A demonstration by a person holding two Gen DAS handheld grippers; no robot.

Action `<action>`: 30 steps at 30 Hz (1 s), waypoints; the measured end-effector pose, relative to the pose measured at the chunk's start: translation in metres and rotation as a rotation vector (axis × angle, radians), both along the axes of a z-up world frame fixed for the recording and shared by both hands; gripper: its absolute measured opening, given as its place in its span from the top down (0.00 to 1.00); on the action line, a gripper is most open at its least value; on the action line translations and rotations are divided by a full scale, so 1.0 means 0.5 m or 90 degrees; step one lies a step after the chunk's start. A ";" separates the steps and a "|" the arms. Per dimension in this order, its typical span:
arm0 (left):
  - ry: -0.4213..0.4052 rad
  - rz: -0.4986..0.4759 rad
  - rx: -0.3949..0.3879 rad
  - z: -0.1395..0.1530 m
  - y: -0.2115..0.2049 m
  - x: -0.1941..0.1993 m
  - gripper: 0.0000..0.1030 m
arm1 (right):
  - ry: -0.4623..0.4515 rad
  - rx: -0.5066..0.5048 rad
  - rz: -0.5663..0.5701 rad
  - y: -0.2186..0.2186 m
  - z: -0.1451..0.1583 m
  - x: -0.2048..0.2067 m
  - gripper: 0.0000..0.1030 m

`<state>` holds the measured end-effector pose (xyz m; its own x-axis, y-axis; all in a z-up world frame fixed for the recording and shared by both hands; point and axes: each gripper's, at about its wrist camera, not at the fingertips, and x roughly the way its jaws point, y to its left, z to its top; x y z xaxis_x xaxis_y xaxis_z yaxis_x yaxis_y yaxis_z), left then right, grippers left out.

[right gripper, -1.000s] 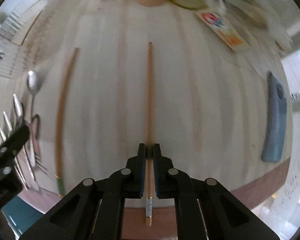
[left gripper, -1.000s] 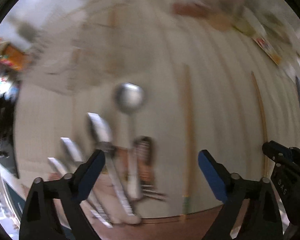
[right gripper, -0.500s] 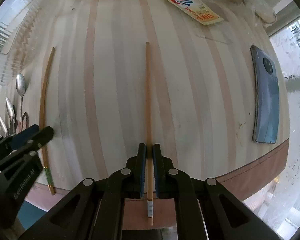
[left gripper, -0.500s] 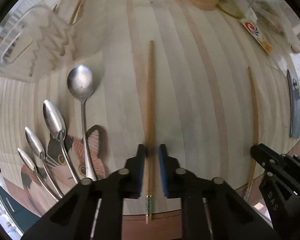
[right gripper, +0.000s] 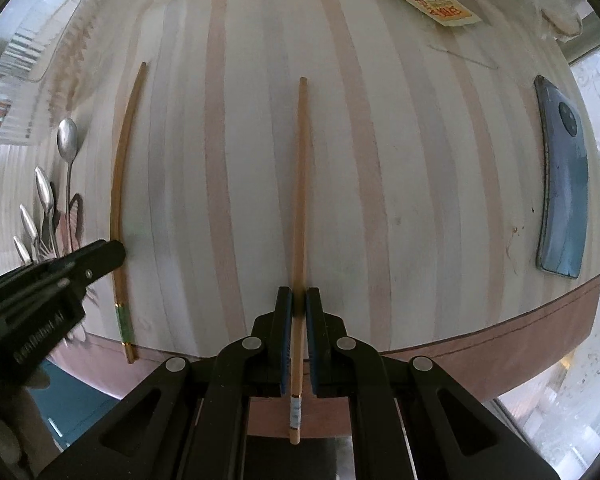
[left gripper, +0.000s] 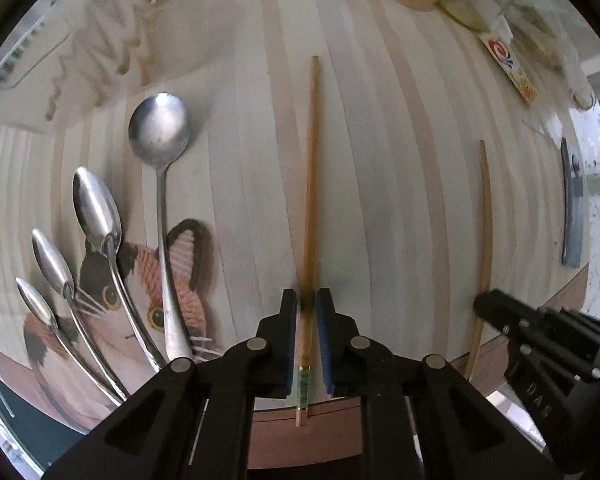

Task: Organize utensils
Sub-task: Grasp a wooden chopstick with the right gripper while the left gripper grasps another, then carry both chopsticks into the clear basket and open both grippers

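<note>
On the striped tabletop [right gripper: 380, 160] we had both grippers clamped, each on its own chopstick. Our left gripper [left gripper: 308, 308] had been spread wide over the spoons a second earlier; by now it had swung across and its blue pads had narrowed onto the green-banded chopstick [left gripper: 311, 184], pinching it near the butt end, the banded tail showing behind the jaws over the table edge. Our right gripper [right gripper: 299, 304] kept its grip on the white-banded chopstick [right gripper: 301, 184], unchanged across the second. Both sticks lay roughly parallel and well apart, pointing away from us; whether either was off the surface we could not tell. Four metal spoons [left gripper: 100, 216] lay fanned with their handles on a cat-face mat [left gripper: 172, 292] to the left, untouched. A clear plastic holder [left gripper: 72, 44] sat at the far left, a blue phone [right gripper: 562, 184] to the right. We judged both sticks secured, so the pair could next be brought together or carried off.
</note>
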<state>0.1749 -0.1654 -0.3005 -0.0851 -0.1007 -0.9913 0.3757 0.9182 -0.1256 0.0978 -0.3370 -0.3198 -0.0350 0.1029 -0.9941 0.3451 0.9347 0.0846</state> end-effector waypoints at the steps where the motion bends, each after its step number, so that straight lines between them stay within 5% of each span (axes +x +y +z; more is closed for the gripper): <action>1: -0.002 -0.005 0.003 -0.002 -0.002 0.002 0.90 | -0.004 0.000 -0.001 -0.006 0.001 0.011 0.93; 15: -0.067 -0.018 0.055 0.011 -0.070 -0.019 0.96 | -0.047 -0.031 -0.015 0.041 0.025 0.007 0.94; 30: -0.206 0.024 -0.007 0.217 -0.029 -0.026 0.96 | -0.121 0.016 -0.100 -0.020 0.127 -0.047 0.94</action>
<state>0.1619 -0.1799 -0.1919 0.2380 -0.1085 -0.9652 0.3629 0.9317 -0.0152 0.0741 -0.3472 -0.2564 0.1714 0.1166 -0.9783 0.4622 0.8674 0.1843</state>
